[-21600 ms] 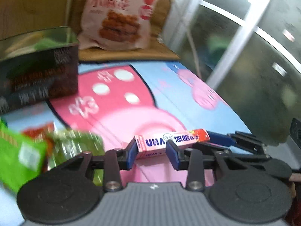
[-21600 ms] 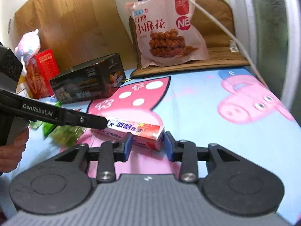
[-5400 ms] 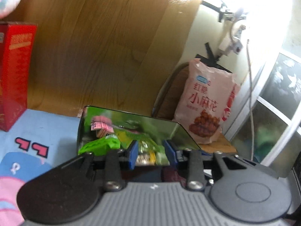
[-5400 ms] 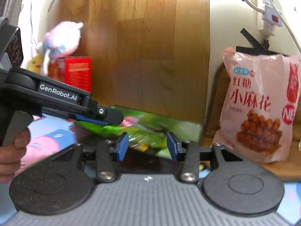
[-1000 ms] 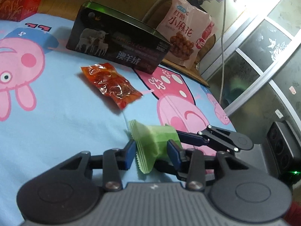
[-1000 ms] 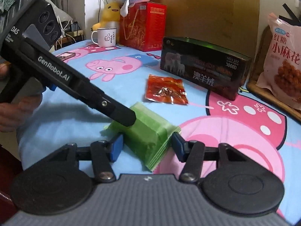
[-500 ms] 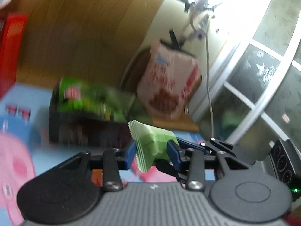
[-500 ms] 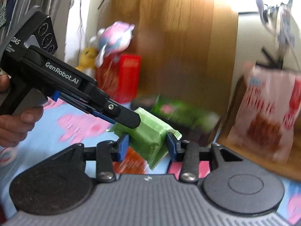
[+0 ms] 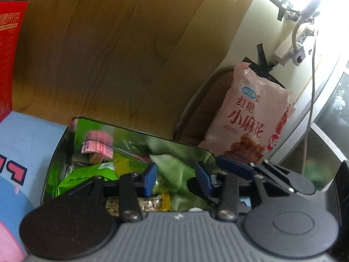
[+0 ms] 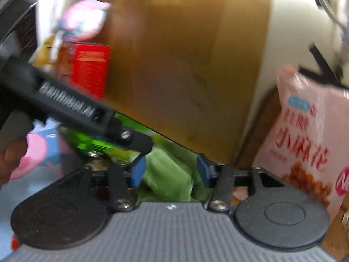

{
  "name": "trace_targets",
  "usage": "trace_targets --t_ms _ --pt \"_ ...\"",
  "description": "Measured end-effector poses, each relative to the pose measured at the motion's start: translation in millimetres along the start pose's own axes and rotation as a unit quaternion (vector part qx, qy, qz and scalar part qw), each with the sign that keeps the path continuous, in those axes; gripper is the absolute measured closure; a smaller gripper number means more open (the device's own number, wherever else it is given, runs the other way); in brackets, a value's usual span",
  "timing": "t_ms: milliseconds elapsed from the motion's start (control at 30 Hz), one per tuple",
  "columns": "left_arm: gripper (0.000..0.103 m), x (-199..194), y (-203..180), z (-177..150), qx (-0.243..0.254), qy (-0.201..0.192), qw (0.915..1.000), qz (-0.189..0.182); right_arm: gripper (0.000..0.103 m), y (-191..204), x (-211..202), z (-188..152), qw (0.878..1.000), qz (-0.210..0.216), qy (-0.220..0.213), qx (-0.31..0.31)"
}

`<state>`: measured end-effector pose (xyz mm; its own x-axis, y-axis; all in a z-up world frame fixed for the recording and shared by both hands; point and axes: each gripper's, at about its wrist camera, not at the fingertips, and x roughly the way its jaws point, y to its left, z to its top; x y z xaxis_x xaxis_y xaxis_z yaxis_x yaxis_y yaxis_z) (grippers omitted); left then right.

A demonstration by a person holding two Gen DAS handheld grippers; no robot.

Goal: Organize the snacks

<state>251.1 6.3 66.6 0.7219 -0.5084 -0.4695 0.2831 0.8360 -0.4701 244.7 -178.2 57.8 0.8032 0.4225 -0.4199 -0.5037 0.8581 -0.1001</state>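
An open dark tin box (image 9: pixel 139 131) with a shiny green-tinted inside holds several snack packets, among them a pink one (image 9: pixel 98 146). Both grippers hover over it. A pale green packet (image 9: pixel 172 168) sits low between the blue pads of my left gripper (image 9: pixel 176 179), whose jaws are opening. In the right wrist view the same green packet (image 10: pixel 168 174) lies between the pads of my right gripper (image 10: pixel 170 172); those jaws are opening too, with a gap showing beside the right pad. The left gripper's fingers (image 10: pixel 130 139) reach in from the left.
A large pink bag of fried twists (image 9: pixel 250 124) leans on a brown cushion right of the box. A red carton (image 9: pixel 8 50) stands at the left, with a plush toy (image 10: pixel 80 19) above it. A wooden board backs the box. A person's hand (image 10: pixel 11 159) grips the left handle.
Both grippers carried the green packet up from the tablecloth to over the open box. Their jaws now stand wider, and the packet sits lower between the pads.
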Motion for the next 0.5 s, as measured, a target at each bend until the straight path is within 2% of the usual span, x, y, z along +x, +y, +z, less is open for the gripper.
trace_targets --t_ms 200,300,400,500 --pt "0.061 -36.6 -0.9 -11.6 0.024 -0.028 0.9991 -0.020 0.045 -9.7 -49.4 -25.9 0.993 0.014 -0.038 0.114" --pt "0.059 -69.2 7.2 -27.1 0.027 -0.029 0.9986 -0.033 0.042 1.7 -73.4 -39.9 0.988 0.036 -0.042 0.148" --pt "0.058 -97.8 23.7 -53.5 0.021 -0.017 0.9992 -0.030 0.026 19.5 -79.9 -52.1 0.986 0.072 -0.016 0.151" --pt "0.058 -116.1 43.8 -85.2 0.001 0.012 0.9999 -0.002 0.011 43.7 -67.4 -59.8 0.987 0.096 0.030 0.123"
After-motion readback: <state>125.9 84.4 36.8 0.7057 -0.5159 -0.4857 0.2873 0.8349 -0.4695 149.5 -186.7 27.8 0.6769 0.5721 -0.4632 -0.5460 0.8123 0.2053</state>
